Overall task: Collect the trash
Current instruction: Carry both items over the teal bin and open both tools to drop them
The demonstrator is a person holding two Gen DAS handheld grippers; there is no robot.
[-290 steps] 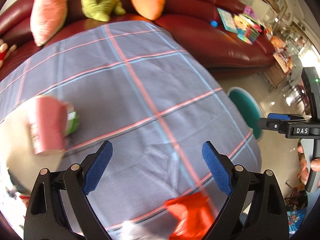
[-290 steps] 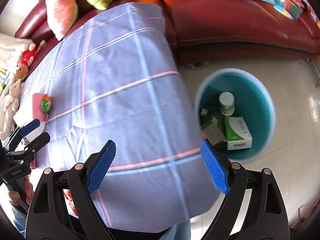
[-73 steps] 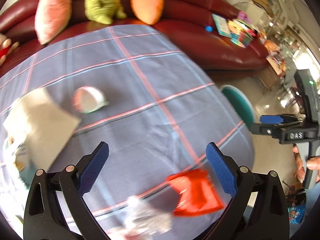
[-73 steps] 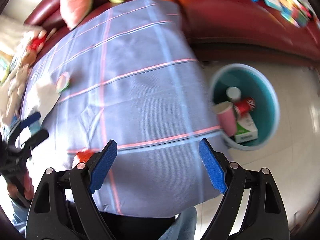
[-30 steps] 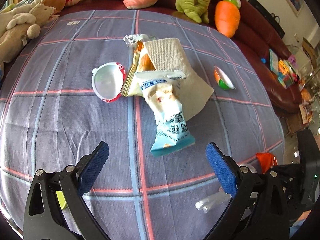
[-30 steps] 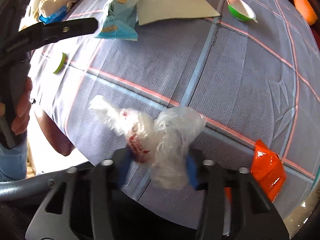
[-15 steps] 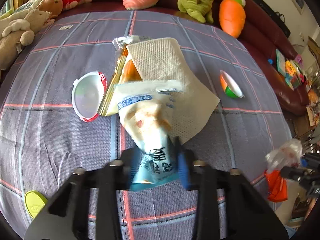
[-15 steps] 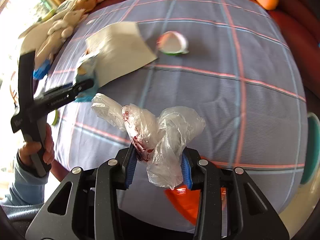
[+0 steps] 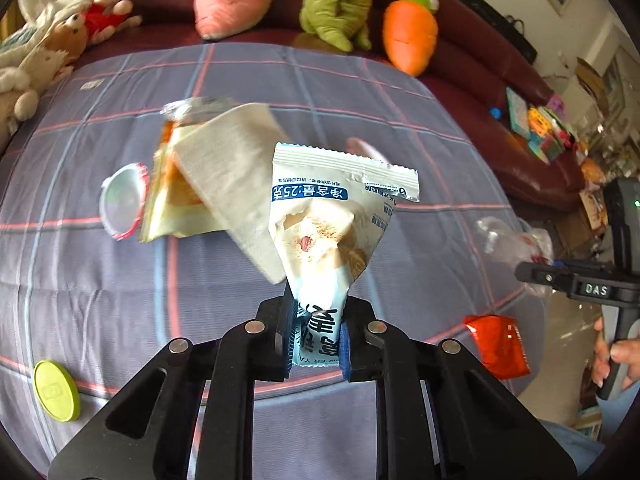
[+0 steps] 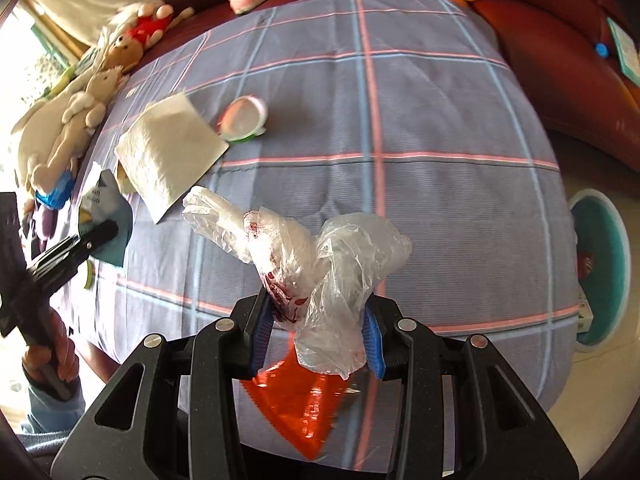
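My left gripper [image 9: 316, 340] is shut on a pale blue snack wrapper [image 9: 332, 224] and holds it above the checked tablecloth [image 9: 100, 280]. My right gripper [image 10: 316, 336] is shut on a crumpled clear plastic bag [image 10: 316, 256], lifted off the cloth. A red foil wrapper [image 10: 300, 404] lies below the right gripper near the table's front edge; it also shows in the left wrist view [image 9: 498, 346]. A paper napkin [image 10: 168, 152], an orange wrapper [image 9: 172, 200], a white lid [image 9: 122, 206], a green-rimmed cup lid [image 10: 242, 118] and a green disc [image 9: 56, 392] lie on the cloth.
A teal trash bin [image 10: 600, 268] with trash in it stands on the floor off the table's right edge. A dark red sofa [image 9: 480, 72] with plush toys [image 9: 336, 0] curves behind the table. More soft toys [image 10: 76, 120] lie at the left edge.
My left gripper has lifted the snack wrapper off the cloth and turned right. My right gripper holds the plastic bag higher, and the teal bin has come more into view.
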